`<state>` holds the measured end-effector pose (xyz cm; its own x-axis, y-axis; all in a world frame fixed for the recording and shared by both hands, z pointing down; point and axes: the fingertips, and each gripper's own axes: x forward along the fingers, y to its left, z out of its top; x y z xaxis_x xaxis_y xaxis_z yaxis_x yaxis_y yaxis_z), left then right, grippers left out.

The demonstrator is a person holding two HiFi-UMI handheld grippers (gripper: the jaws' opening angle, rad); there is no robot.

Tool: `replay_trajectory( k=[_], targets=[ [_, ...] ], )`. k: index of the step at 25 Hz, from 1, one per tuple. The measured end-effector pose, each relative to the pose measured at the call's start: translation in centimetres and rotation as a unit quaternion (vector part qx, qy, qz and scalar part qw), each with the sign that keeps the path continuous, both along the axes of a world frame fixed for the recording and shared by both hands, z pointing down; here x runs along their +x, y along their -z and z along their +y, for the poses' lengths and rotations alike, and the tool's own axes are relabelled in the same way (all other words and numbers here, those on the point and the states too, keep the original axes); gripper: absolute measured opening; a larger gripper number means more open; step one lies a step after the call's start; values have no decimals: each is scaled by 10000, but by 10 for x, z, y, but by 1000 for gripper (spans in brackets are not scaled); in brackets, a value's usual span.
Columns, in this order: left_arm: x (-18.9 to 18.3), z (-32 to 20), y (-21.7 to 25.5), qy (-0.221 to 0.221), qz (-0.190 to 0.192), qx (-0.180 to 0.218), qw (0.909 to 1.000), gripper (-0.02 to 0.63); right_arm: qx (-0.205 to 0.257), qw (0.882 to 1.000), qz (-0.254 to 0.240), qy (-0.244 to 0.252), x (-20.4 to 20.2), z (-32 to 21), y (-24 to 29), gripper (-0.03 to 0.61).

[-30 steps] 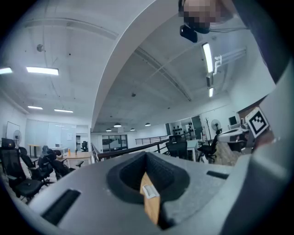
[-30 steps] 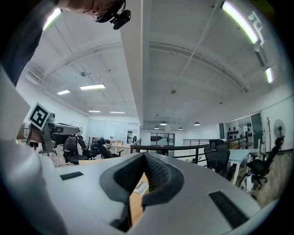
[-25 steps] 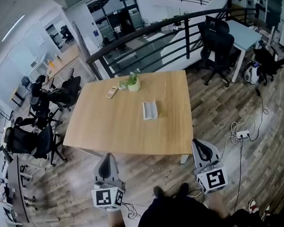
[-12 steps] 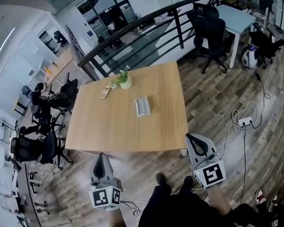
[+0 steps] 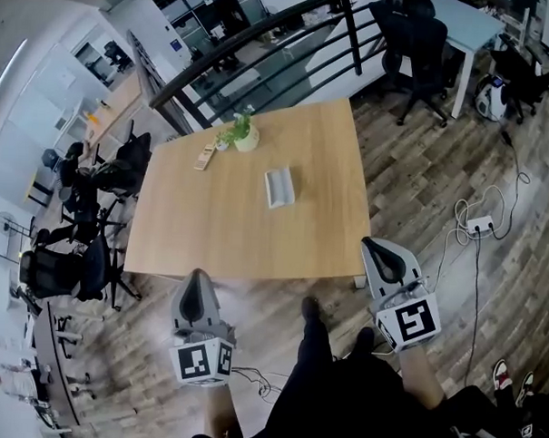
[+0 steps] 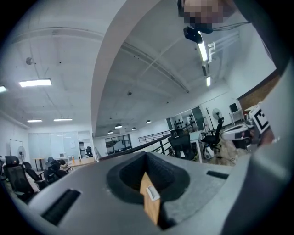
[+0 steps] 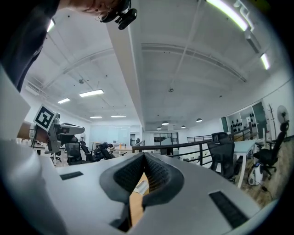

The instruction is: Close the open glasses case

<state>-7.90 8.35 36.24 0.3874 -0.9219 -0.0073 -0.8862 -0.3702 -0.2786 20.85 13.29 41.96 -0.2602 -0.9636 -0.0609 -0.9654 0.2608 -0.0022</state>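
Room: open office on a mezzanine, with a wood-plank floor (image 5: 422, 175), a dark railing (image 5: 351, 35) at the back and black office chairs (image 5: 419, 38) beyond it.
Tabletop: a pale wood tabletop (image 5: 219, 229), mostly bare, set ahead of the person.
Person: stands off the near edge with dark clothing (image 5: 339, 398) at the bottom of the head view, and holds one gripper in each hand.
Left gripper: the left gripper (image 5: 196, 278) is level and short of the near edge, its fingers pressed together with nothing between them.
Right gripper: the right gripper (image 5: 373, 245) is level beside the near right corner, its fingers also closed and empty.
Glasses case: the light grey glasses case (image 5: 279, 186) lies near the middle of the tabletop, well apart from both grippers. It appears open, but it is too small to tell which half is the lid.
Plant: a small potted plant (image 5: 244, 135) sits by the far edge, with a flat remote-like item (image 5: 205, 156) just beside it.
Risk, sliding: closed fingers pushing the lid with nothing steadying the base would likely skate the light case across the smooth wood.
Risk, latch: an off-centre press may fold the lid but leave it unlatched.
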Motion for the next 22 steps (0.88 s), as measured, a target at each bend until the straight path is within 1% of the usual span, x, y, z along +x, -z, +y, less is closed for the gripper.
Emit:
replay_trajectory(
  k=[2,5,7,9,11,15,17,20,22],
  targets=[
    [-4,-3,-1,-3,-26,-19,10000,0,-91,9999,-72,73,-7,-4,-5,14],
    [-12,-8,-7,30,39,-89,9999,0,-198,9996,1,177,-18,-11,-10,14],
    [-17,-9,-12,68,38,-140,9999,0,-255,9995,-43,207,-24,-15,-11,14],
    [-25,-14,-20,192,-141,-203,9995,0,-314,9992,-85,223,-29,-20,-12,14],
    [-31,-22,-28,273,-366,-291,9985,0,-389,9989,-5,254,-35,-29,-14,14],
    [-34,-39,-32,-105,-323,-391,9987,0,-495,9984,120,254,-49,-50,-12,14],
    [-39,-53,-34,-178,-289,-385,9987,0,-513,9983,186,206,-55,-64,-10,14],
    [-50,-83,-44,-265,-135,-459,9985,0,-470,9982,331,179,-70,-94,-3,14],
    [-56,-105,-46,-353,-162,-450,9982,0,-441,9976,497,211,-82,-114,3,14]
  ],
)
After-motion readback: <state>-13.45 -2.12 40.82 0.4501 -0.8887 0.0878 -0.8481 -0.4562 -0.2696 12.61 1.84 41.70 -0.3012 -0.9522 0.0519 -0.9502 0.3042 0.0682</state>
